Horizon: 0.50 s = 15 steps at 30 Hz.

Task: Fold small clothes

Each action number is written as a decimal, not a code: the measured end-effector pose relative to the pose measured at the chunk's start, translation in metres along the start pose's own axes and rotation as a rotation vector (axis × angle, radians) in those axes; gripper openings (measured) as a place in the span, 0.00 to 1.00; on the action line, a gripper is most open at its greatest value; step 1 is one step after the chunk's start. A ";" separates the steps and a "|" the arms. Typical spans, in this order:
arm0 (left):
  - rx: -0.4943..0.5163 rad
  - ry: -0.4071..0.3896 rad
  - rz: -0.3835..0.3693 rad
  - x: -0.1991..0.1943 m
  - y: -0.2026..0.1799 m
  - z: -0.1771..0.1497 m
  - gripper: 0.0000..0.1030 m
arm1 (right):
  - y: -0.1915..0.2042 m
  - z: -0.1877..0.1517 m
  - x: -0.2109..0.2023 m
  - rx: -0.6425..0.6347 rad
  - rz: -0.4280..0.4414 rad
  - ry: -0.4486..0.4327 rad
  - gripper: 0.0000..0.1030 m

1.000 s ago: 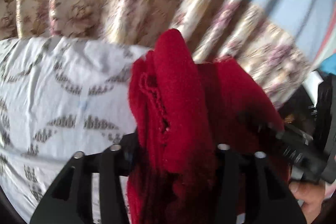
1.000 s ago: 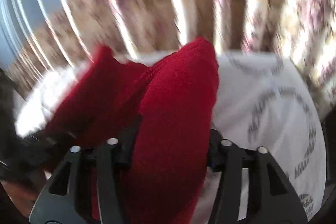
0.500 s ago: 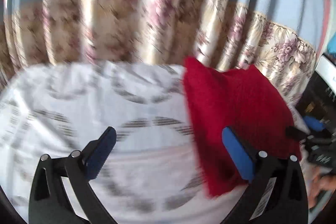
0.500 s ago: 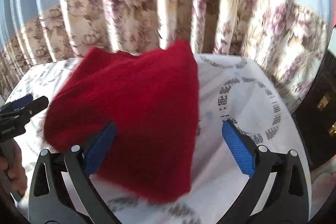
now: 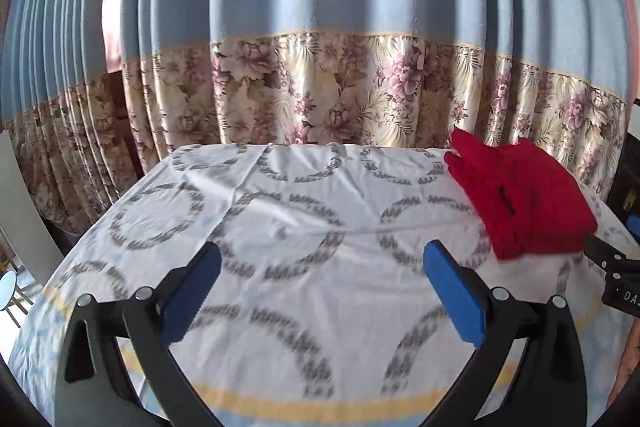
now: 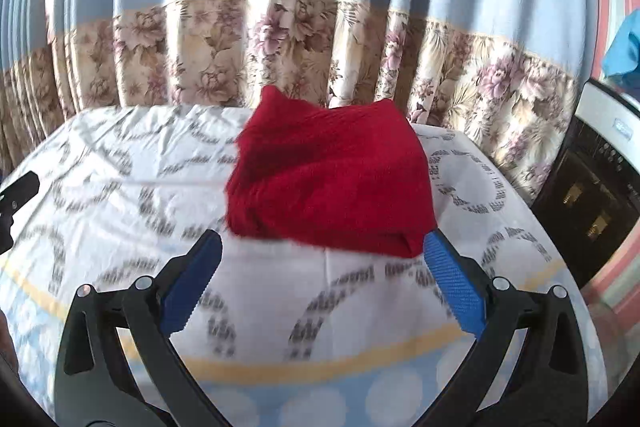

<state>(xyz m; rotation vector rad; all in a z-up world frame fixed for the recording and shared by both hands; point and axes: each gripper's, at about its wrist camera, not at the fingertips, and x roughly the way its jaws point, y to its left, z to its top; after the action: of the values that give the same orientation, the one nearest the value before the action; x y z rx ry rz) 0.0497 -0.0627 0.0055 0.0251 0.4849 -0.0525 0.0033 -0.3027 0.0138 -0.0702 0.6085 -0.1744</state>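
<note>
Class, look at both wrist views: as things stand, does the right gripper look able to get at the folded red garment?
Probably yes. The right gripper is open, and the red garment lies on the tablecloth straight ahead of its fingertips, with nothing between them. The left gripper, also open, is off to the side.

A second ago we had both the left tongs (image 5: 320,291) and the right tongs (image 6: 322,287) clamped on the red garment (image 6: 332,183), and now we have spread both wide and drawn back, leaving it folded on the surface (image 5: 280,211) near the flowered curtain (image 5: 320,91).
</note>
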 end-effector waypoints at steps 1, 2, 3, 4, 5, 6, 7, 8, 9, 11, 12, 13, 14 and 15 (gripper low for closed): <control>-0.014 -0.011 -0.016 -0.006 0.002 -0.008 0.98 | 0.004 -0.006 -0.007 -0.010 -0.026 -0.014 0.97; -0.034 -0.025 -0.029 -0.009 0.006 -0.014 0.98 | 0.007 -0.010 -0.012 -0.009 -0.031 -0.046 0.97; -0.052 -0.038 -0.033 -0.012 0.009 -0.018 0.98 | 0.007 -0.012 -0.016 0.000 -0.026 -0.076 0.97; -0.089 -0.078 -0.039 -0.015 0.013 -0.023 0.98 | 0.007 -0.013 -0.018 0.020 -0.022 -0.105 0.97; -0.117 -0.096 -0.031 -0.017 0.016 -0.027 0.98 | 0.007 -0.012 -0.018 0.025 -0.009 -0.099 0.97; -0.126 -0.081 -0.021 -0.016 0.016 -0.026 0.98 | 0.007 -0.012 -0.019 0.036 0.020 -0.096 0.97; -0.120 -0.077 -0.007 -0.014 0.015 -0.026 0.98 | 0.003 -0.013 -0.020 0.063 0.051 -0.093 0.97; -0.099 -0.089 0.009 -0.014 0.014 -0.027 0.98 | 0.002 -0.014 -0.020 0.069 0.056 -0.095 0.97; -0.083 -0.095 0.026 -0.014 0.013 -0.028 0.98 | 0.003 -0.015 -0.018 0.062 0.044 -0.093 0.97; -0.040 -0.116 0.059 -0.016 0.008 -0.031 0.98 | 0.006 -0.016 -0.016 0.047 0.028 -0.086 0.97; -0.031 -0.119 0.064 -0.015 0.006 -0.031 0.98 | 0.007 -0.016 -0.015 0.042 0.031 -0.084 0.97; -0.020 -0.117 0.064 -0.015 0.004 -0.032 0.98 | 0.006 -0.016 -0.015 0.044 0.030 -0.086 0.97; -0.015 -0.112 0.062 -0.014 0.003 -0.032 0.98 | 0.007 -0.017 -0.016 0.041 0.026 -0.090 0.97; -0.014 -0.108 0.065 -0.013 0.003 -0.032 0.98 | 0.007 -0.017 -0.018 0.036 0.021 -0.100 0.97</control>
<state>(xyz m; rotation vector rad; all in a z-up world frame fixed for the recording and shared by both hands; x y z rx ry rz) 0.0232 -0.0578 -0.0162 0.0239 0.3762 0.0130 -0.0205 -0.2931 0.0091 -0.0374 0.5063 -0.1610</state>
